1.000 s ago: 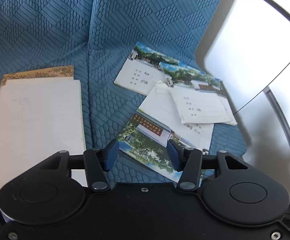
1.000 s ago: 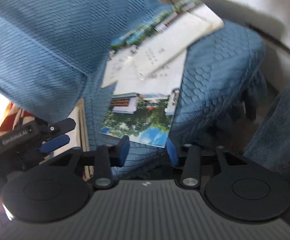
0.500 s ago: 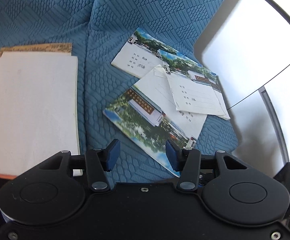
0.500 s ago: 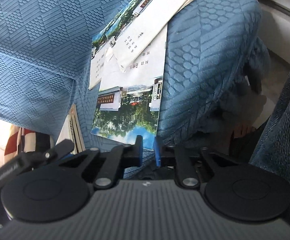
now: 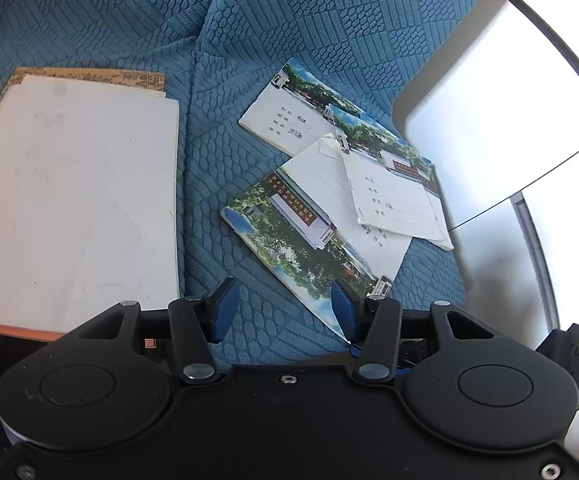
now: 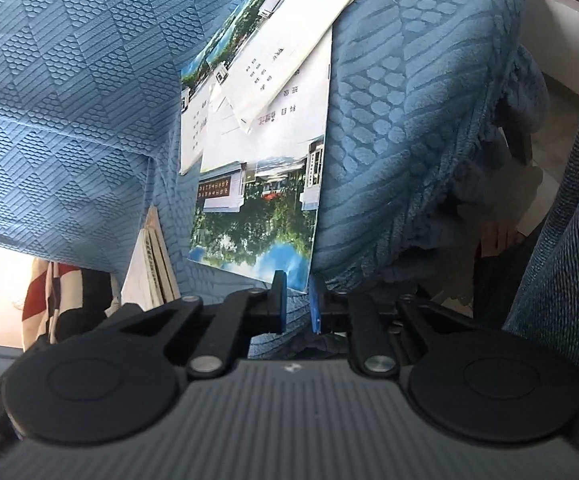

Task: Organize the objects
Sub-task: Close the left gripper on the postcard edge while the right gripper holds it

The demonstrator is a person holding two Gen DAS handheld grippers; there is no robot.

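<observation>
Blue textured sofa cover (image 5: 329, 20) as the work surface in both wrist views, with pale floor (image 5: 489, 100) past its right edge.

Layout, left wrist view:
- Left half of the seat: stack of large white books (image 5: 73, 200), lying flat, with a patterned brown cover edge showing at the far side.
- Right half of the seat: three photo-cover notebooks, overlapping in a loose fan.
- Far notebook (image 5: 285, 116): flat, partly under the top notebook (image 5: 397, 200).
- Top notebook: resting across the near notebook (image 5: 301, 248) and reaching toward the seat's right edge.
- Near notebook: photo side toward the camera, near corner pointing at the tool.

Left gripper (image 5: 283, 304):
- Jaws apart, nothing between the pads except bare sofa cover.
- Pointing steeply down at the seat, between the white books and the near notebook.
- Right-hand finger (image 5: 343, 312) overlapping the near notebook's near corner in the view; contact not determinable.
- White books just to the left of the left-hand finger, not touching it.

Right gripper (image 6: 296, 300):
- Jaws drawn nearly together, with only a narrow slot between the blue pads.
- Near notebook (image 6: 257, 216) directly ahead, its near corner meeting the pad tips, closest to the right-hand pad.
- Clamped or merely touching: not determinable from this angle.
- White books (image 6: 149, 264) visible edge-on to the left of the jaws, well clear of them.
- Red-and-white striped cloth (image 6: 41, 292) at the far left, behind the sofa edge.
</observation>
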